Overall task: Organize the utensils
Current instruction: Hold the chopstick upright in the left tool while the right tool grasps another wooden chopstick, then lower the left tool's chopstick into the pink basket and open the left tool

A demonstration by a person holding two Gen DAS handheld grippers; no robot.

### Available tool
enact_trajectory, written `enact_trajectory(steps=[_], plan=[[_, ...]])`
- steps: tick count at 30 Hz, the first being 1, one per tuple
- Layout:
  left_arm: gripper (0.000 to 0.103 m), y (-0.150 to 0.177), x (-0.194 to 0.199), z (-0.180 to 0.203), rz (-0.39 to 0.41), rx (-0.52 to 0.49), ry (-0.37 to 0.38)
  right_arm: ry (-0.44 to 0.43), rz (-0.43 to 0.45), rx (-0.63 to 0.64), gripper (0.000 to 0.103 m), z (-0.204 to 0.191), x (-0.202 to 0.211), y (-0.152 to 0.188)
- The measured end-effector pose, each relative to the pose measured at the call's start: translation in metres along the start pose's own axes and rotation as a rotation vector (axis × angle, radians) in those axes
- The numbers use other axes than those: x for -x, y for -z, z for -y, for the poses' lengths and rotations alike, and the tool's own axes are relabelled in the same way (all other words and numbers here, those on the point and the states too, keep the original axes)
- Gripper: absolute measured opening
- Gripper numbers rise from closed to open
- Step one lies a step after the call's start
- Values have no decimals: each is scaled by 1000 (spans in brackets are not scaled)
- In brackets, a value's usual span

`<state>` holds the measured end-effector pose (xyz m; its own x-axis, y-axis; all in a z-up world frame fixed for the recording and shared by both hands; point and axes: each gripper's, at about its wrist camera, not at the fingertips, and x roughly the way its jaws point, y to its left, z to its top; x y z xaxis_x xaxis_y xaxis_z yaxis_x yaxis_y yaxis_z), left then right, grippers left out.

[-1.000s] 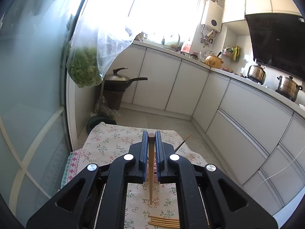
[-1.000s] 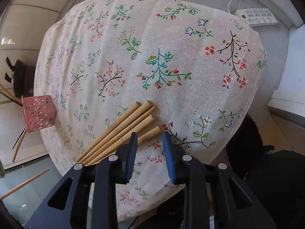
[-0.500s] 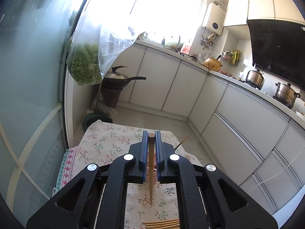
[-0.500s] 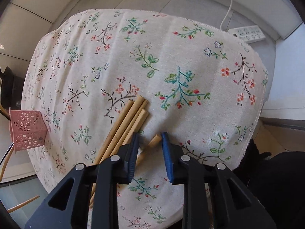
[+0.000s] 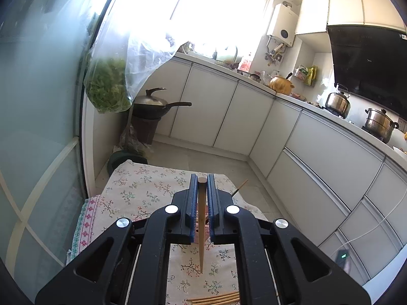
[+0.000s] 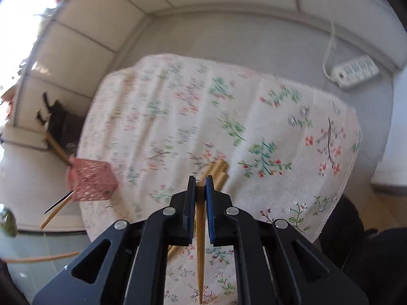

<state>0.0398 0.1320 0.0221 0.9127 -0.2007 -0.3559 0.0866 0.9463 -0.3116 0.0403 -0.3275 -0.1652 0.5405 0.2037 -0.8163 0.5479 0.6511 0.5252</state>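
My left gripper [image 5: 202, 181] is shut on a wooden chopstick [image 5: 201, 228] whose thin end hangs down toward the floral cloth [image 5: 142, 190]. Several loose chopsticks [image 5: 216, 299] lie on the cloth at the bottom of the left wrist view. My right gripper [image 6: 200, 181] is shut on another chopstick [image 6: 200, 249], lifted above the cloth [image 6: 267, 117]. Just beyond its fingertips lies the bundle of loose chopsticks [image 6: 218, 170]. A pink perforated holder [image 6: 92, 180] stands at the cloth's left edge with chopsticks [image 6: 56, 207] sticking through it.
White kitchen cabinets [image 5: 254, 117] run around the room, with pots [image 5: 338, 104] on the counter and a wok [image 5: 157, 106] on a stand. A bag of greens [image 5: 109, 94] hangs by the glass door. A white power strip [image 6: 354, 71] lies on the floor beyond the table.
My right gripper closed on one chopstick at the edge of the bundle and rose with it, tilting so more floor and cabinets show. The left gripper stayed still with its chopstick.
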Motion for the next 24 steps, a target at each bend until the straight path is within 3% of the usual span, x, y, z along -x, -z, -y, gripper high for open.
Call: enact_trajectory(steps=[14,24], plan=[[7,-21,-6,18,36,-19,5,-233,265,358,8,-112,130,-12],[7,-63,-48,39,105,-75,-36,-329,357,453,8,-177,158,-42]])
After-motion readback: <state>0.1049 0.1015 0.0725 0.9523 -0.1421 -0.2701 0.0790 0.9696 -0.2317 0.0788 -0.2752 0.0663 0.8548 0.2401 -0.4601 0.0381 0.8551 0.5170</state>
